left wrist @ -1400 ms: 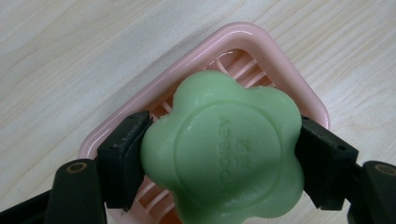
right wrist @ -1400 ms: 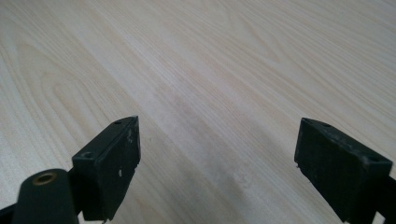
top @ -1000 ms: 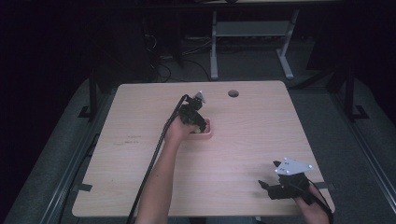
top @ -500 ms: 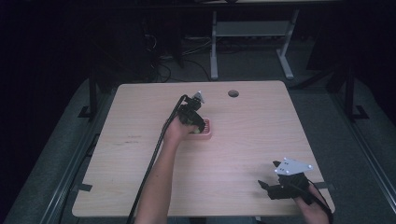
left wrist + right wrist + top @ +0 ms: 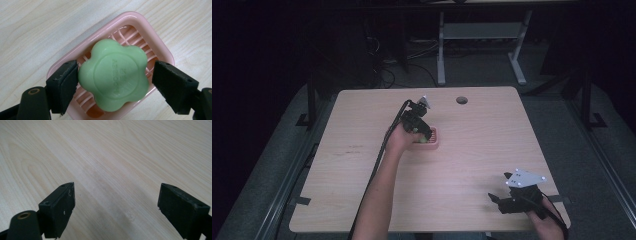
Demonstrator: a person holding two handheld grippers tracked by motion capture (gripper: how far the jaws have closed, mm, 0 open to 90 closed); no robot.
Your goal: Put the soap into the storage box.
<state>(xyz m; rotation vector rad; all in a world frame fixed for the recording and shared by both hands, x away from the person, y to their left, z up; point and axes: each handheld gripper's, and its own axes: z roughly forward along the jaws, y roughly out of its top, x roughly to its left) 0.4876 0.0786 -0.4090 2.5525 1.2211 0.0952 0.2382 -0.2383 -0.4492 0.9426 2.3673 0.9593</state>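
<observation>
Little changed against the frames half a second and a second ago: left gripper (image 5: 421, 131) in the same spot over the pink dish near the centre of the high view, perhaps a shade lower; right gripper (image 5: 515, 196) unmoved at the lower right, close to the near edge of the table (image 5: 482, 145).

In the left gripper view, a pink soap dish (image 5: 160, 47) with a slatted floor, set diagonally across the frame, long axis from lower left to upper right. Inside it, a green flower-shaped soap (image 5: 113, 74), flat face up, raised lettering across the middle too blurred to read, the line of text running roughly top to bottom of the frame. Soap roughly round, so no clear long axis; lobes spread over most of the slats, the lower lobe reaching past the dish's near rim in the picture.

Left gripper (image 5: 113, 82) spread wide around the soap: jaw at frame left touching or almost touching the soap's edge, jaw at frame right standing clear with a visible gap. No firm hold shown. Whether the soap rests fully on the slats or sits slightly raised, cannot tell.

Right gripper (image 5: 116, 207) also wide apart, nothing between the jaws, bare pale wood grain beneath. In the high view, resting low by the table's lower right corner, hand (image 5: 548, 226) behind it, grey plate on top.
</observation>
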